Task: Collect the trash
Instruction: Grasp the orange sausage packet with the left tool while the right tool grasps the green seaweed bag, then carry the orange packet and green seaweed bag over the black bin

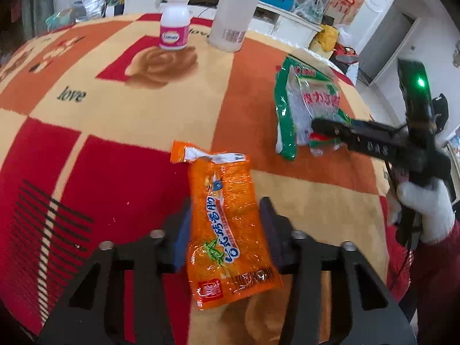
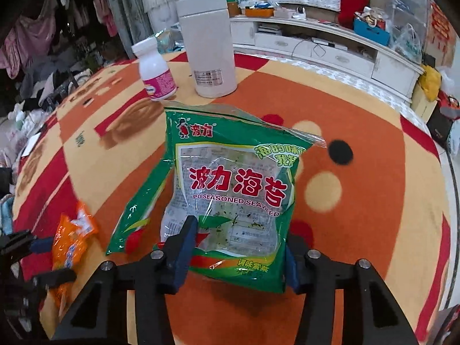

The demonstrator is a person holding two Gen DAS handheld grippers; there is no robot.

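An orange snack wrapper (image 1: 227, 224) lies on the patterned tablecloth between the two fingers of my left gripper (image 1: 227, 210), which is open around it. It also shows in the right wrist view (image 2: 72, 244) with the left gripper (image 2: 37, 258) astride it. A green seaweed bag (image 2: 230, 189) lies between the fingers of my right gripper (image 2: 238, 244), which is open around its lower part. In the left wrist view the bag (image 1: 307, 106) lies at the right with the right gripper (image 1: 322, 128) at its near end.
A small white bottle with a pink label (image 1: 174, 20) (image 2: 156, 69) and a tall white flask (image 1: 235, 8) (image 2: 208, 43) stand at the far side of the table (image 1: 115, 115). A white cabinet (image 2: 330, 49) with clutter stands beyond.
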